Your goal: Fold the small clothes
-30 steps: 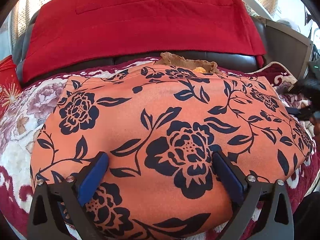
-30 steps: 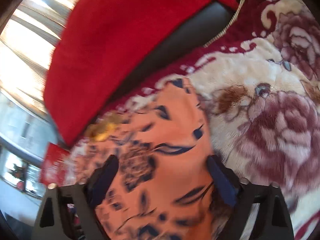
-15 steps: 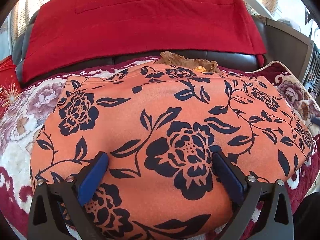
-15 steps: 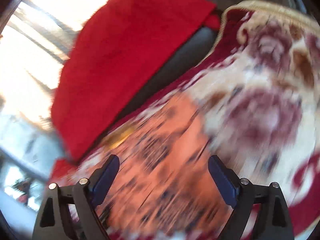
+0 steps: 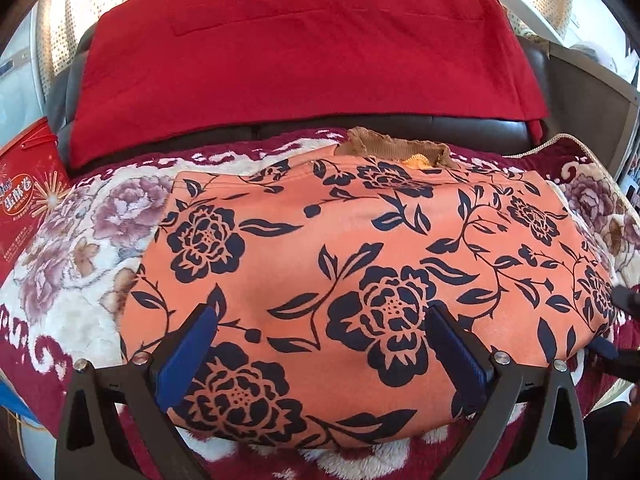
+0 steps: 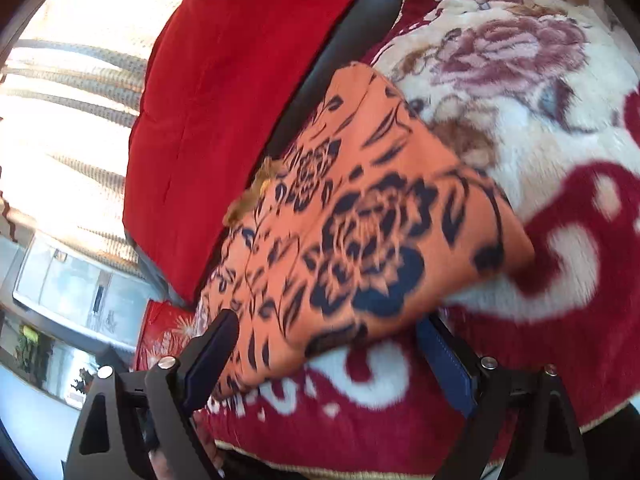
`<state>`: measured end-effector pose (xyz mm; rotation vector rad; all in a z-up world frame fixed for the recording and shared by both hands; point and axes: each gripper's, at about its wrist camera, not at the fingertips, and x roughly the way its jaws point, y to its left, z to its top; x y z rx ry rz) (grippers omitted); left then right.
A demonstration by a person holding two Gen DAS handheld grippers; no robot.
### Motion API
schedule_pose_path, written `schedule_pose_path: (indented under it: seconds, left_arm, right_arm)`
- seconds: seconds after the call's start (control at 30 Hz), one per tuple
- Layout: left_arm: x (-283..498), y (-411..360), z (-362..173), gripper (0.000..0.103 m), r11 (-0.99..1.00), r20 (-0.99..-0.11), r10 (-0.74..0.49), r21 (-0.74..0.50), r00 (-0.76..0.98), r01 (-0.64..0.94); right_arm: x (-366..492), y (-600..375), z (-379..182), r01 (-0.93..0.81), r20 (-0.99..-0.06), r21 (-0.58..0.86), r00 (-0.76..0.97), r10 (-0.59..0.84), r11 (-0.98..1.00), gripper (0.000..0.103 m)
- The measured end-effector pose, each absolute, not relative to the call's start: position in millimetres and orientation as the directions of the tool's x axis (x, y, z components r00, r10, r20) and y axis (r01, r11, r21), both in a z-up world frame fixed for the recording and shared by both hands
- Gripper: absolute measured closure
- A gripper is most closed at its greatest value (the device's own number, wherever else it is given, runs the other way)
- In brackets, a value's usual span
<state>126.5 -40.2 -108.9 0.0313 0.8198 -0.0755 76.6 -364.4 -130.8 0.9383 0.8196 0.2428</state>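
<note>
On the flowered blanket [image 5: 72, 280]: one orange floral garment [image 5: 360, 264], spread flat, a brown frilled piece [image 5: 392, 148] peeking from its far edge. Your left gripper [image 5: 320, 356] hovers over the near hem, jaws wide, gripping nothing. Your right gripper [image 6: 328, 364], jaws just opened wide, straddles the garment's near right corner, pads not pressing. Step judged: taking hold for a fold. Next: close on that corner, then carry it across.

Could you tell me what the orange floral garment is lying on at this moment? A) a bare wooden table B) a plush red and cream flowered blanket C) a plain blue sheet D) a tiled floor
B: the orange floral garment rests spread on the plush red and cream flowered blanket, whose pile shows around its edges in both wrist views.
</note>
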Motion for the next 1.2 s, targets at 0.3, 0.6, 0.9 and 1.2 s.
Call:
schedule_pose_path:
  seconds: [0.3, 0.6, 0.9, 1.2]
  left_arm:
    - [134, -40, -104, 0.000, 0.997, -0.719, -0.067, -0.017, 0.692, 0.079]
    - [139, -34, -112, 0.000, 0.997, -0.720, -0.079, -0.041, 0.690, 0.071]
    - [144, -20, -129, 0.000, 0.986, -0.746, -0.166, -0.126, 0.645, 0.109]
    - [104, 132, -76, 0.000, 0.944, -0.511, 0.053, -0.254, 0.858, -0.209]
  right_arm:
    - [86, -372, -127, 0.191, -0.521, 0.788, 0.713, 0.469, 0.585, 0.012]
    - [107, -364, -120, 0.216, -0.611, 0.686, 0.689, 0.389, 0.695, 0.046]
    - [136, -345, -112, 0.230, -0.681, 0.577, 0.665, 0.307, 0.784, 0.083]
    - [155, -195, 23, -0.136, -0.555, 0.328, 0.773, 0.307, 0.935, 0.084]
